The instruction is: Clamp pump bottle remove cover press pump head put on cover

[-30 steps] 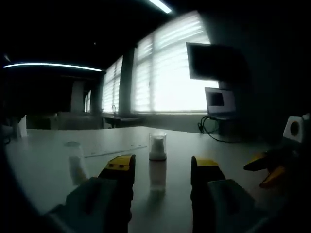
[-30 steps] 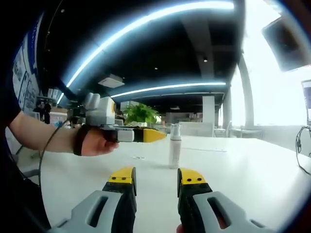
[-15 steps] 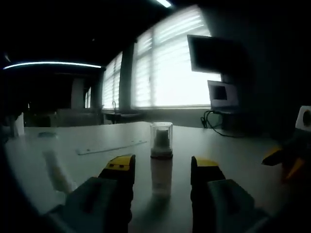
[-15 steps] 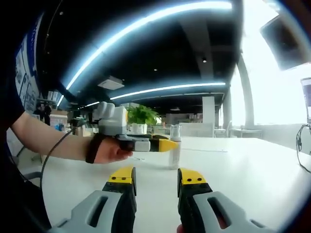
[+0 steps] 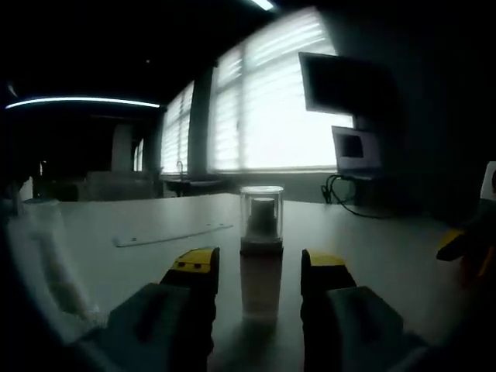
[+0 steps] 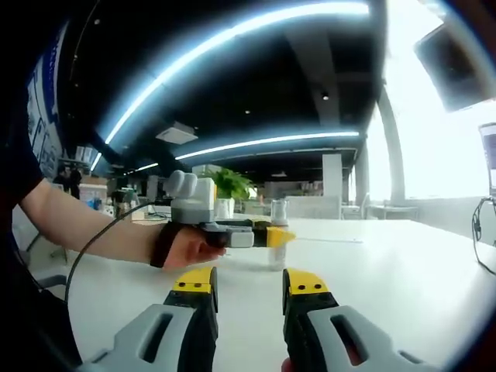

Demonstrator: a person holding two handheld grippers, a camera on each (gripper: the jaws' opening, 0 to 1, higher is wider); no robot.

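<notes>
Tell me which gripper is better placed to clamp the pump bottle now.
Left. In the left gripper view the pump bottle stands between its open jaws, clear cover on. The right gripper view shows the left gripper at the bottle, while the right gripper hangs back, open, with bare table between.

We cannot make out the pump head under the clear cover (image 5: pixel 261 213) in the left gripper view; backlight from the window (image 5: pixel 271 108) leaves it a dim shape. The pump bottle (image 5: pixel 260 283) body below is dark. A pale blurred object (image 5: pixel 54 267) at left stays unidentifiable. In the right gripper view, the left gripper (image 6: pixel 267 235) hides the bottle's middle; contact cannot be judged.
</notes>
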